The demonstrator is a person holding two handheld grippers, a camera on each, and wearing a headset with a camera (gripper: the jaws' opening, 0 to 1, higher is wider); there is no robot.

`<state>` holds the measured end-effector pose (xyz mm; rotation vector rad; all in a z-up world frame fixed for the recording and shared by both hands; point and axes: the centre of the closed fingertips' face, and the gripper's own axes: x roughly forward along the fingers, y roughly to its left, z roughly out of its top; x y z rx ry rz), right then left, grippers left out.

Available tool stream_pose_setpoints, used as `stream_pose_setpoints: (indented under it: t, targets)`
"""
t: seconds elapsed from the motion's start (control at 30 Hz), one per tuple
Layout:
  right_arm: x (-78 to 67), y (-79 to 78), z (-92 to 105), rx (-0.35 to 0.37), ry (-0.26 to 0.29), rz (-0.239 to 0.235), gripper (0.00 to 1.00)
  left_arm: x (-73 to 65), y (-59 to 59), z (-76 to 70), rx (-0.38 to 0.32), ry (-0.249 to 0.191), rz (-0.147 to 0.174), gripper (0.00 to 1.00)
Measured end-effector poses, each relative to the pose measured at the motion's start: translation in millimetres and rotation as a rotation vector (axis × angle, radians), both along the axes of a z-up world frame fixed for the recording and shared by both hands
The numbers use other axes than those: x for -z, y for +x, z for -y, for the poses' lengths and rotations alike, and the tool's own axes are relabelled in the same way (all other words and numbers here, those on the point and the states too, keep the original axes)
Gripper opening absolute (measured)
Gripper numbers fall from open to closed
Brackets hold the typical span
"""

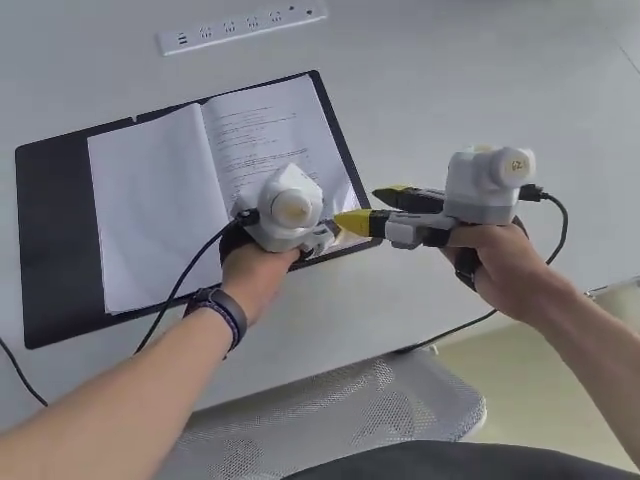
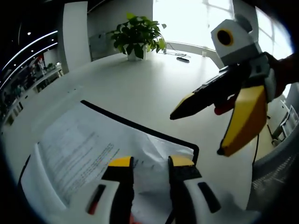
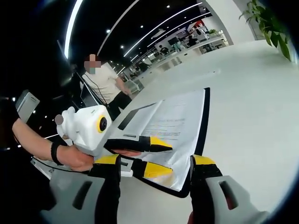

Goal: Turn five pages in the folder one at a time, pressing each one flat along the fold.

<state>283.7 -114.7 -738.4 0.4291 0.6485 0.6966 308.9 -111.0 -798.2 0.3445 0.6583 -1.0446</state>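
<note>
Left gripper (image 2: pixel 151 161): jaws a little apart over the near corner of the right-hand page (image 1: pixel 265 130), nothing clamped. Right gripper (image 3: pixel 155 160) just beside it, jaws wide apart, empty. Folder (image 1: pixel 55 250) lies open on white table (image 1: pixel 460 80); power strip (image 1: pixel 240 25) beyond.

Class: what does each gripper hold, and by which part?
Nothing is held: right gripper open beside the folder; left gripper open at the near corner of the right-hand page.

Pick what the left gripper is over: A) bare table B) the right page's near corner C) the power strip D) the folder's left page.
B: the left gripper sits over the right page by its corner, with the folder edge just beyond.
</note>
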Motion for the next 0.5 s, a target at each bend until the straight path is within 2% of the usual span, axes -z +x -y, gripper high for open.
stream_pose_setpoints:
  t: [0.03,0.07,0.13,0.17,0.23,0.3,0.4,0.43,0.5]
  targets:
    - [-0.2,0.2,0.2,0.002,0.001,0.000,0.59,-0.7,-0.7,1.0,-0.001,-0.005,0.001,0.26]
    - [-0.6,0.1,0.6,0.006,0.002,0.000,0.59,-1.6,-5.2,3.5,-0.002,-0.012,-0.012,0.29]
    - [-0.9,-0.6,1.6,0.012,0.006,0.000,0.59,-1.4,-11.9,7.6,0.004,-0.022,-0.032,0.38]
    - [-0.7,-0.9,2.0,0.014,0.007,-0.001,0.59,-0.5,-14.6,9.3,0.005,-0.022,-0.031,0.42]
    - [-0.3,-1.9,3.1,0.020,0.009,-0.002,0.58,1.3,-15.1,11.0,-0.001,-0.021,-0.022,0.44]
    - [0.2,-2.9,4.0,0.023,0.010,-0.004,0.58,3.2,-10.8,11.5,-0.010,-0.021,-0.014,0.44]
    - [0.8,-3.9,4.6,0.022,0.008,-0.006,0.58,5.4,-7.0,9.9,-0.001,0.009,0.036,0.40]
    - [1.1,-3.9,4.9,0.021,0.008,-0.006,0.58,5.5,-7.6,10.1,-0.003,0.002,0.026,0.40]
    - [1.3,-3.2,5.6,0.021,0.008,-0.006,0.58,6.5,-7.6,9.8,0.005,0.002,0.040,0.40]
